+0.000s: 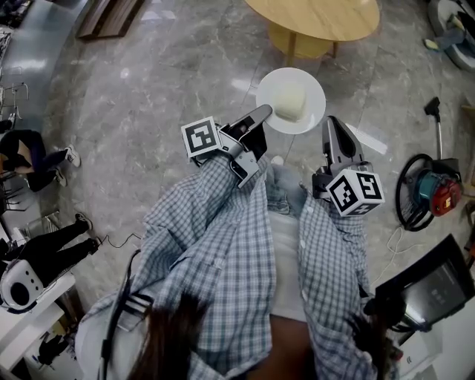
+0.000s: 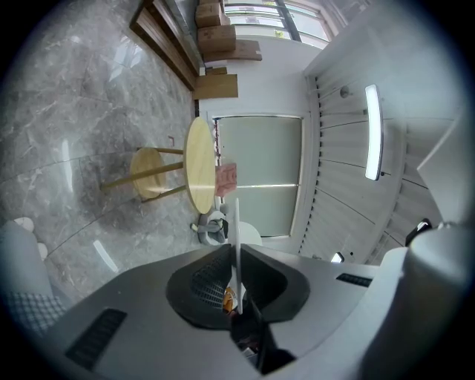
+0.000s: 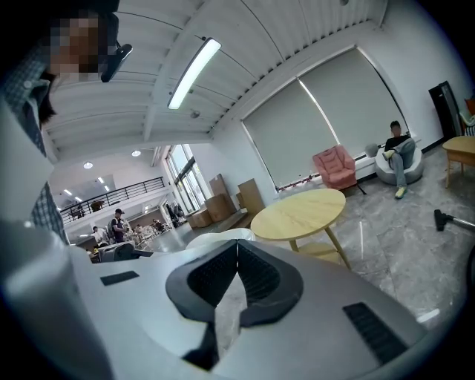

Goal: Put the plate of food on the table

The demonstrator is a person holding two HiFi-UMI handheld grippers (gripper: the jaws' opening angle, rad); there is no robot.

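head view shows the white plate (image 1: 293,76) in the air above the marble floor (image 1: 148,89), with a pale block of food (image 1: 291,102) in its middle, not yet over the round wooden table (image 1: 326,18) that stands ahead. the left gripper (image 1: 261,113) is clamped on the plate's left rim; in the left gripper view the rim runs as a thin white edge between its closed jaws. the right gripper (image 1: 332,122) has its jaws together, the tips just beside the right rim, and i cannot tell if they pinch it or only steady it. i judge the step in hand is the carrying toward the table. to do it well, hold the plate level so the block does not slide, move both grippers forward together at one height, and bring the plate well inside the table's edge before lowering. the left clamp should release only when the plate rests flat
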